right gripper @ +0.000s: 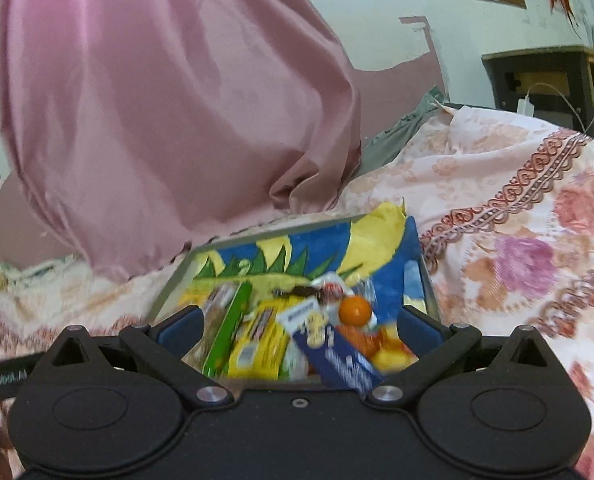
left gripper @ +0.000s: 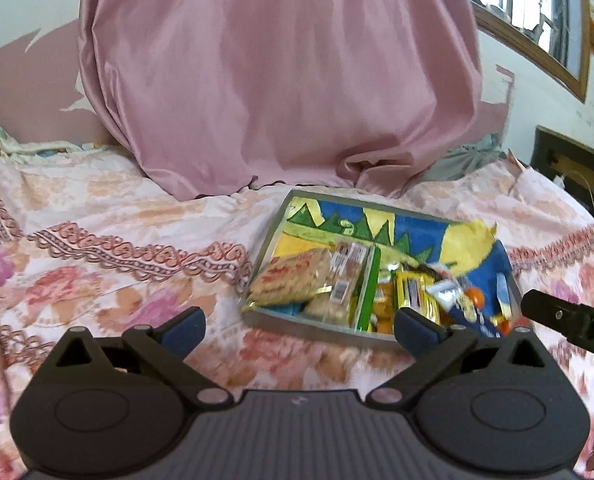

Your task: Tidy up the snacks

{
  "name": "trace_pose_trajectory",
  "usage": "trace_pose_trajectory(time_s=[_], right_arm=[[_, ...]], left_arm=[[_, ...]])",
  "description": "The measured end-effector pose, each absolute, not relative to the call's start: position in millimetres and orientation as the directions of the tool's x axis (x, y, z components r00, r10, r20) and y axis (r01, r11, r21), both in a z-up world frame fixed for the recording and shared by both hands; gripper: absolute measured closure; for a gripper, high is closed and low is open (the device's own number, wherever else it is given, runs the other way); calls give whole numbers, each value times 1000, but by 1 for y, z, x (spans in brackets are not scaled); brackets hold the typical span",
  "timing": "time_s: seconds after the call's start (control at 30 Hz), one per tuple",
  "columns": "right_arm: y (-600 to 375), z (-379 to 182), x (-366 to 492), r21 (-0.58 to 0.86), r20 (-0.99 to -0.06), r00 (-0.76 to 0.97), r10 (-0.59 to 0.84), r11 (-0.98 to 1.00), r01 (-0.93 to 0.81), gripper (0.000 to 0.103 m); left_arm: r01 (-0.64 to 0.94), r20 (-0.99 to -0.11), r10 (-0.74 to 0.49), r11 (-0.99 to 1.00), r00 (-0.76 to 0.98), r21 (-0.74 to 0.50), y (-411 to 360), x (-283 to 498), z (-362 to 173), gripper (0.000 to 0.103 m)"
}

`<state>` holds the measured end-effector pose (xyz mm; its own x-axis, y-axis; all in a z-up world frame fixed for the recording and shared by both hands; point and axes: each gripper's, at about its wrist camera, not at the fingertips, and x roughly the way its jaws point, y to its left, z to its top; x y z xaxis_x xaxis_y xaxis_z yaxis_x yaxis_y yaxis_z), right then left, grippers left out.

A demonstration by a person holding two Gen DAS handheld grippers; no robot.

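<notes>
A grey tray with a blue, yellow and green lining lies on the bed, filled with several snack packets. It holds a tan biscuit packet, a green divider strip, yellow packets and an orange ball. My left gripper is open and empty, above the bedsheet just before the tray's near edge. My right gripper is open and empty, right over the tray, with the yellow packet, a blue packet and the orange ball between its fingers.
A floral pink bedsheet covers the bed. A large pink satin pillow stands behind the tray. A dark wooden cabinet stands at the far right. The right gripper's body shows at the left view's right edge.
</notes>
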<state>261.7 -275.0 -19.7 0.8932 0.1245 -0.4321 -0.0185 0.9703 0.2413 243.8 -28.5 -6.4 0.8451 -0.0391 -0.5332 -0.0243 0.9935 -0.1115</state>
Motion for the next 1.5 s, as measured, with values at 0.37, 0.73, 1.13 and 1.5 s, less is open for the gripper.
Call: trace_pose_trajectory(time_s=[0.37, 0.73, 1.13, 1.5], right_arm=[[-259, -8, 178, 113, -422, 900, 106, 992, -64, 1], [-256, -6, 127, 111, -438, 892, 111, 991, -68, 1], [-256, -8, 98, 109, -459, 882, 106, 992, -62, 1], [-255, -11, 94, 101, -482, 870, 106, 993, -66, 1]], left_arm=[[-45, -539, -10, 995, 842, -88, -9, 168, -3, 1], [-44, -541, 5, 997, 841, -59, -4, 118, -2, 1], [-41, -558, 6, 998, 830, -49, -6, 88, -7, 1], [-52, -565, 9, 997, 825, -59, -2, 84, -8, 1]])
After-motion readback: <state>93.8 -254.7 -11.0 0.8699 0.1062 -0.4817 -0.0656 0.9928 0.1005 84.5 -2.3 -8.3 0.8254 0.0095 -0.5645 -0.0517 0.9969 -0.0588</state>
